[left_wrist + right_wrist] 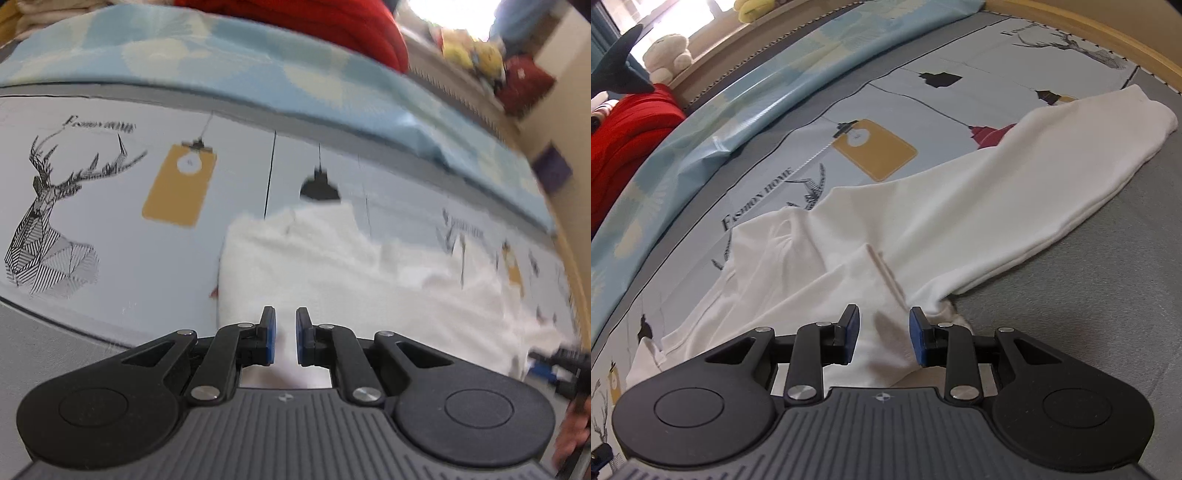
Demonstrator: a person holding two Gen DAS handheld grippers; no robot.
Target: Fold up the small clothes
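Note:
A white long-sleeved garment [960,206] lies across the printed bed sheet [886,110], one sleeve [1108,147] stretched to the far right. In the left wrist view the same garment [332,266] looks blurred. My left gripper [285,332] is shut on a thin edge of the white cloth, which fills the narrow gap between its blue pads. My right gripper [883,332] holds a thicker bunch of the garment where the sleeve meets the body, and creases run into its jaws. That right gripper also shows at the right edge of the left wrist view [565,362].
A light blue quilt [221,62] lies along the far side of the bed, with a red blanket [624,129] beyond it. Plush toys [666,55] sit on a ledge by the window. A wooden bed frame [1089,29] borders the grey mattress area [1108,295].

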